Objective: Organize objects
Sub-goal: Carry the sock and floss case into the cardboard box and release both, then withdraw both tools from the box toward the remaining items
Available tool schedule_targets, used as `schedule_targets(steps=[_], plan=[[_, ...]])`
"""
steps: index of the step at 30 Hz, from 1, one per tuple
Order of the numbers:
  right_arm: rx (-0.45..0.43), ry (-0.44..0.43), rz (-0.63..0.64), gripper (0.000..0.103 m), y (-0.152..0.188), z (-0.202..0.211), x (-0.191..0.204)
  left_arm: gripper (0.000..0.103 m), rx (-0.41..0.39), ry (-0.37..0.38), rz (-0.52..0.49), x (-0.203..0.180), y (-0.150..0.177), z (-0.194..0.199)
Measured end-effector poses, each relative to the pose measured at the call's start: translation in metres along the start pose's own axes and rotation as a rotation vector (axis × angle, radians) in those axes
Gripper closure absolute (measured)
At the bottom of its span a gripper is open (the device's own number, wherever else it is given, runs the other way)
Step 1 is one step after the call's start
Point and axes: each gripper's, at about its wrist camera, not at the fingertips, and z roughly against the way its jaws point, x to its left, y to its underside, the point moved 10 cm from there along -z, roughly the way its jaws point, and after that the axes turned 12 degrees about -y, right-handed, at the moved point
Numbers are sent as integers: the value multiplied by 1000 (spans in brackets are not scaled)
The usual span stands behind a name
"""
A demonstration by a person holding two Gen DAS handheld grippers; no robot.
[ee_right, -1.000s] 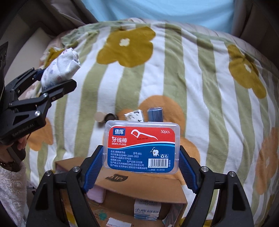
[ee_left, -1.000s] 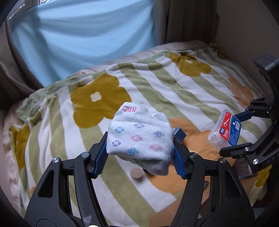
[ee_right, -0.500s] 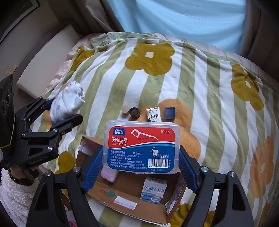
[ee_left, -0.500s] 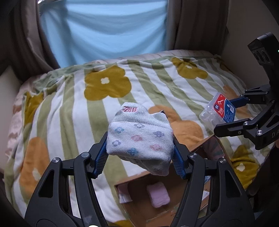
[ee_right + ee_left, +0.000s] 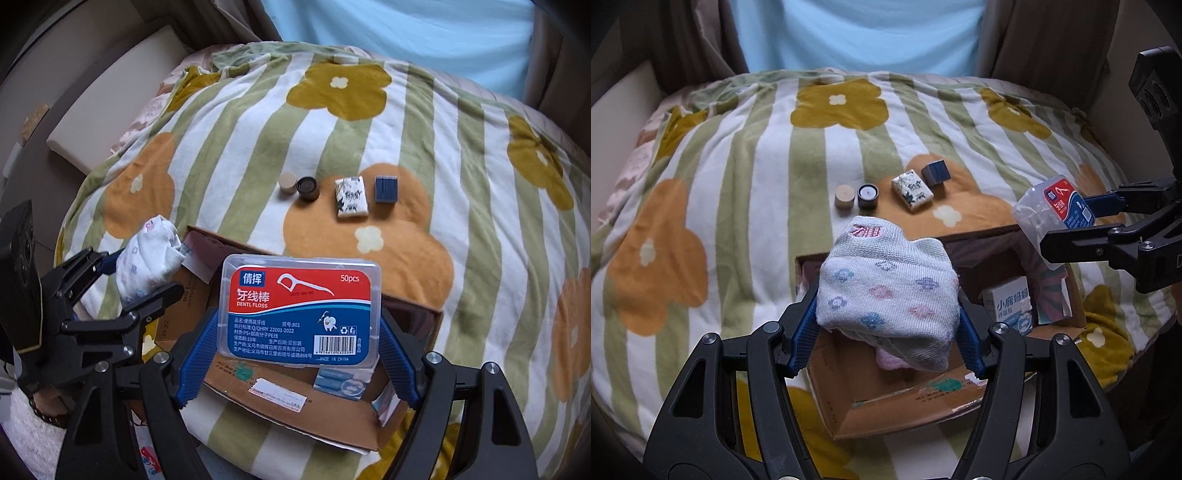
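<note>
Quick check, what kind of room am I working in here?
Most likely a bedroom: the cardboard box sits on a bed covered by a flower-patterned striped blanket, with brown curtains and a light blue drape behind it.

Both loads, rolled sock (image 5: 886,291) and floss case (image 5: 301,312), now over cardboard box (image 5: 897,402).

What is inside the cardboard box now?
Inside the cardboard box a white-blue carton and something pink show. The held sock and floss case cover the rest.
</note>
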Motion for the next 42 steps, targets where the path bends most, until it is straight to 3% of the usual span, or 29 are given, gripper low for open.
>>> schedule_targets(steps=[11,17,25,27,28,29,32,42], plan=[[-23,13,-80,25,39,-50,-25,42,71,35,54,-14,51,-36],[-22,40,-85,25,34,-51,-32,42,87,44,44,-13,52,-40],[2,0,-80,25,26,-55,-31,42,86,42,-18,-16,50,-41],[12,-9,-85,25,26,-58,-30,37,77,75,-14,-19,50,-39],[14,-11,-82,25,25,-60,-30,22,78,88,-7,-20,50,-39],[7,-10,-85,22,25,-60,-30,0,79,89,-1,-20,50,-39],[-46,-20,-92,5,20,-57,-31,0,64,110,12,-21,48,-35],[-14,1,-71,4,26,-42,-38,0,59,76,13,-9,44,-15]])
